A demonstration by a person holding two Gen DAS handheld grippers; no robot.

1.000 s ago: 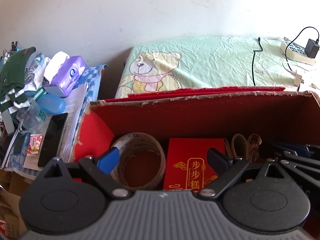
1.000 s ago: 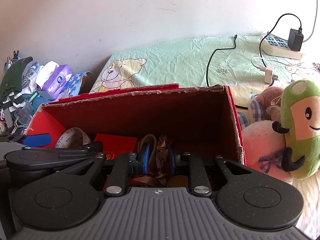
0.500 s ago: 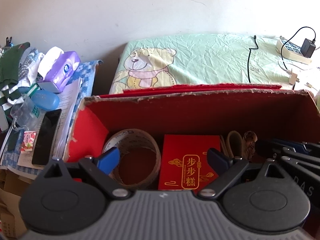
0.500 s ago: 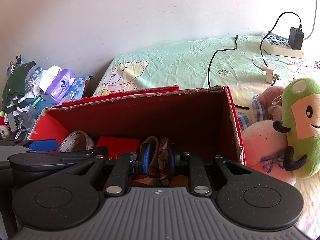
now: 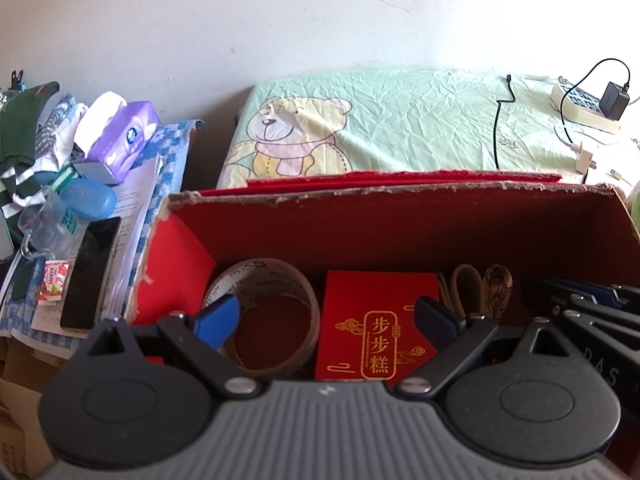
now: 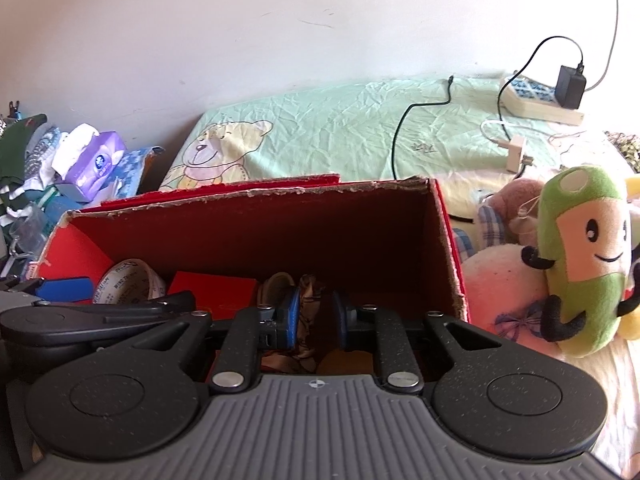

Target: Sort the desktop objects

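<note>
Red box (image 5: pixel 384 232) ahead of you holds, left to right: tape roll (image 5: pixel 260 312), red envelope (image 5: pixel 376 320), patterned scarf (image 5: pixel 498 284). Your left hand-held gripper (image 5: pixel 326 318) spread wide over tape and envelope, gripping nothing. Your right hand-held gripper (image 6: pixel 314 318) narrowed around scarf (image 6: pixel 310 312) inside box; contact unclear. Left view alone shows desk (image 5: pixel 168 160) clutter: tissue pack (image 5: pixel 124 140), phone (image 5: pixel 92 272). Right view alone shows green plush (image 6: pixel 580 256) on bed.
</note>
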